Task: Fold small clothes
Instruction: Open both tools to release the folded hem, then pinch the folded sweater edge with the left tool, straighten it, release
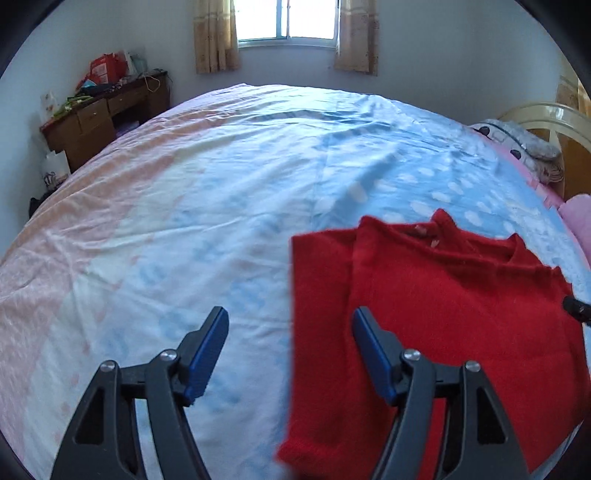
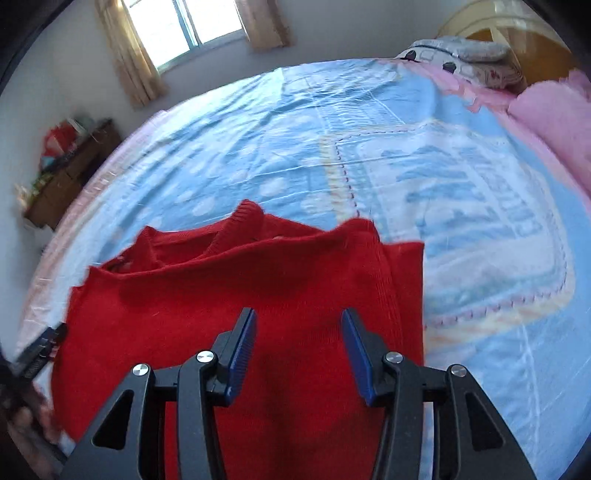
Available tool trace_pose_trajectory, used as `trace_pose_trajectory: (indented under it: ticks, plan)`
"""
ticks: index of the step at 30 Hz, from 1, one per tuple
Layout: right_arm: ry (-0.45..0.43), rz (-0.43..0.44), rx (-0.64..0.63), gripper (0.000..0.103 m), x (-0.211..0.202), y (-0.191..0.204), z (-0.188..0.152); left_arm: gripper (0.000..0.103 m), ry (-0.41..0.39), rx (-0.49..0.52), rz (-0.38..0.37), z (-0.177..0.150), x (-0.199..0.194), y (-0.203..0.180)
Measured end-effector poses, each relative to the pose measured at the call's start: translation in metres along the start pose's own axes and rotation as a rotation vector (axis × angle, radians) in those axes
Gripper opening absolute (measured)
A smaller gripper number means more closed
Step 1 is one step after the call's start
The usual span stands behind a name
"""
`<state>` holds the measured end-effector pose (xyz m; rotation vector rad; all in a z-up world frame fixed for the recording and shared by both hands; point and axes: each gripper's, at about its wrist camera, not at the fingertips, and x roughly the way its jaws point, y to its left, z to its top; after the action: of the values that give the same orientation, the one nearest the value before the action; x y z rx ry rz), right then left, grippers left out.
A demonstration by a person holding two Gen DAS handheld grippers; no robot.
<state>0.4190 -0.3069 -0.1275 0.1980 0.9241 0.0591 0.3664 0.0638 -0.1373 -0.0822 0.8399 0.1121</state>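
Note:
A small red knitted sweater [image 1: 443, 302] lies on the bed, collar away from me, with its sides folded inward. It also shows in the right wrist view [image 2: 221, 295]. My left gripper [image 1: 290, 321] is open and empty, above the sweater's left edge, one finger over the sheet and one over the red knit. My right gripper [image 2: 297, 325] is open and empty, above the sweater's right part. The tip of the right gripper shows at the right edge of the left wrist view [image 1: 576, 308], and the left gripper shows at the left edge of the right wrist view [image 2: 40, 350].
The bed has a blue, white and pink patterned sheet [image 1: 221, 192]. Pillows [image 2: 465, 55] and a pink blanket [image 2: 554, 110] lie by the headboard at the right. A cluttered wooden desk [image 1: 103, 114] stands by the far left wall, under a curtained window [image 1: 288, 22].

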Motion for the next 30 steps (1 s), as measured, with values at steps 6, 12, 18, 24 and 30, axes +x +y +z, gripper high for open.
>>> trace_pose_trajectory:
  ticks: [6, 12, 18, 24, 30]
  plan:
    - [-0.02, 0.022, -0.026, 0.049, -0.045, -0.012, -0.047, 0.072, -0.036, -0.052, -0.094, -0.031, -0.041, 0.027]
    - [-0.042, 0.012, 0.064, 0.049, -0.068, -0.044, -0.085, 0.067, -0.021, -0.036, -0.246, -0.053, -0.055, 0.01]
    - [-0.043, 0.045, 0.13, 0.049, -0.071, -0.06, -0.107, 0.033, 0.014, -0.007, -0.251, -0.067, -0.042, -0.006]
    - [-0.048, 0.096, 0.072, 0.049, -0.066, -0.046, -0.113, 0.009, -0.025, 0.033, -0.246, -0.072, -0.057, -0.006]
    - [-0.009, 0.06, -0.003, 0.019, -0.065, -0.036, -0.12, 0.009, -0.018, 0.036, -0.222, -0.085, -0.06, -0.005]
